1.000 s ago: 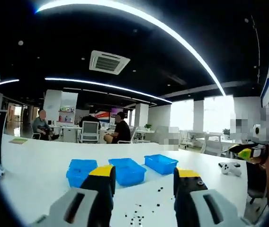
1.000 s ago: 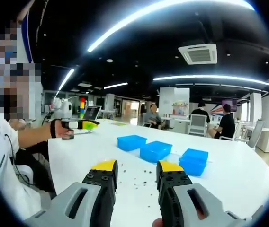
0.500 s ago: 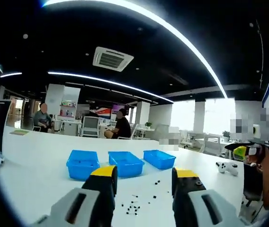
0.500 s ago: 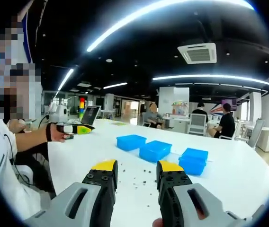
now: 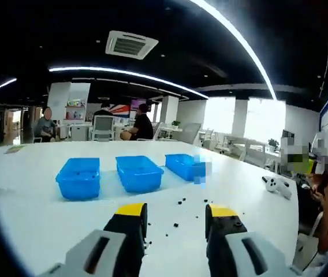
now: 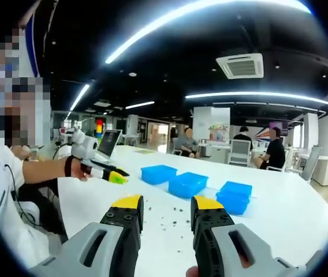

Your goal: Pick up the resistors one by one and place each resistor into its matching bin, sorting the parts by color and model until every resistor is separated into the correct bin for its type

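On a long white counter [image 5: 37, 213] in an open-plan office, 3 shallow blue plastic bins [image 5: 140, 172] sit in a row, close together. Nearer the cameras, small dark loose resistors [image 5: 177, 203] lie scattered on the counter; more show in the right gripper view [image 6: 172, 210], between jaws & bins. Left gripper [image 5: 175, 222]: yellow-tipped grey jaws spread wide, nothing between them, held above the scatter. Right gripper [image 6: 166, 216]: jaws also apart, empty, above the counter. In the right gripper view the left gripper [image 6: 113, 175] comes in from the left, held in a hand [image 6: 78, 158]. Bin contents too small to tell. Progress, as a judgement: early; most parts look unsorted, none picked up yet.
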Motion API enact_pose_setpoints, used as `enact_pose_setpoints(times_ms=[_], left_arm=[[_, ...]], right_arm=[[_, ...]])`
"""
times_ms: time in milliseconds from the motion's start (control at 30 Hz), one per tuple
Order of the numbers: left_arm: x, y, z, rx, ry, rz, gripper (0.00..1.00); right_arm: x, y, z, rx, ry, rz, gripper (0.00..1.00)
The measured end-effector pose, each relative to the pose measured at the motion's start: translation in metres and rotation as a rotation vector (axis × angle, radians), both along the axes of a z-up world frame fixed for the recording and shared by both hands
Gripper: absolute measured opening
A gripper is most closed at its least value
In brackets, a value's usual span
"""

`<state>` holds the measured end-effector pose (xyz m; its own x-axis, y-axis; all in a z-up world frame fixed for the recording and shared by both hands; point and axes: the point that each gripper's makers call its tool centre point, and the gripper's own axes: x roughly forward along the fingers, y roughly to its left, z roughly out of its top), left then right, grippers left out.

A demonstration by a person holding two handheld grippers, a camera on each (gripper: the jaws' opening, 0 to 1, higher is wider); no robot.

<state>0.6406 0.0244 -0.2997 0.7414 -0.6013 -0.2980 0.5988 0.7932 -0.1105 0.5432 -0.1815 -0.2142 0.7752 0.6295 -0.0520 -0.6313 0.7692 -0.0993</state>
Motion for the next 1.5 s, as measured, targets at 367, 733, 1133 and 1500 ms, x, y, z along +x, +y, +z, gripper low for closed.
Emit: enact_pose_setpoints(times_ms=[367,733,1133,1500], left_arm=[[0.029,-0.036,-0.071,0.166,0.143,0.001,0.36],[0.046,-0.041,-0.087,0.212,0.142,0.019,0.34],[0.051,-0.043,-0.088,0.237,0.124,0.018,0.07],[0.045,-0.032,-0.055,0.177,0.108,0.017,0.07]], right_arm=[[-0.001,-0.004,0.002,0.005,-0.005,0.000,0.35],[0.001,-0.009,0.002,0.014,-0.007,-0.007,0.34],[0.001,-0.010,0.001,0.016,-0.006,-0.010,0.34],[0.000,-0.009,0.002,0.013,-0.007,-0.007,0.34]])
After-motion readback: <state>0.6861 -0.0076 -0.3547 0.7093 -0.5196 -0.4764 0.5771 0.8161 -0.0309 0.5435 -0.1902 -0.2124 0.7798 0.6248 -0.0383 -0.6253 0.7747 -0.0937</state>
